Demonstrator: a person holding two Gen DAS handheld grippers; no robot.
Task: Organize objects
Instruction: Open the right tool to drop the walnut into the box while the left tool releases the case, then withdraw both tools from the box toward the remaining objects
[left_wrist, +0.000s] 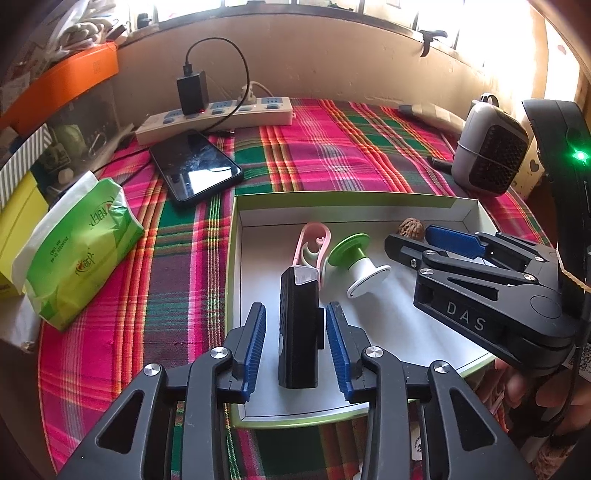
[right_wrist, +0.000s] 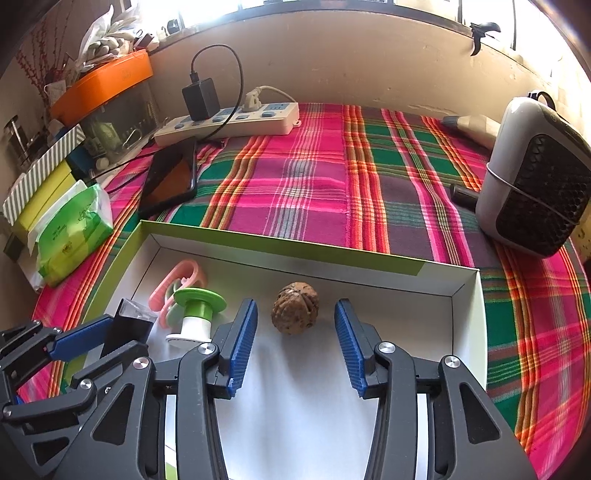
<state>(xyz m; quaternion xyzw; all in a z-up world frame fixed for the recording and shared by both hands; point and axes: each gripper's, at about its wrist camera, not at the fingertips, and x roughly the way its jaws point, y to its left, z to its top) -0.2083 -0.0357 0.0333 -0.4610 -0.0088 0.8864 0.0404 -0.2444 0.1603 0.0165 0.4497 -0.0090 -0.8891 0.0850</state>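
Tray (left_wrist: 236, 221) holds four things: walnut (right_wrist: 294, 308), spool (left_wrist: 356, 266), pink clip (left_wrist: 314, 240), black block (left_wrist: 299, 332). Block stands between the left gripper's (left_wrist: 295, 347) parted jaws, untouched; walnut lies between the right gripper's (right_wrist: 295, 343) wide jaws, free.

Left wrist view: looks steeply down and forward along the left tool (left_wrist: 295, 343), close above the box (left_wrist: 347, 197), facing the wall and power strip (left_wrist: 214, 118). Right wrist view: same heading from just beside it, over the right tool (right_wrist: 295, 343). Shared: box, plaid cloth (right_wrist: 314, 177), phone (left_wrist: 195, 166), heater (right_wrist: 535, 177). Each view catches the other tool at its edge.
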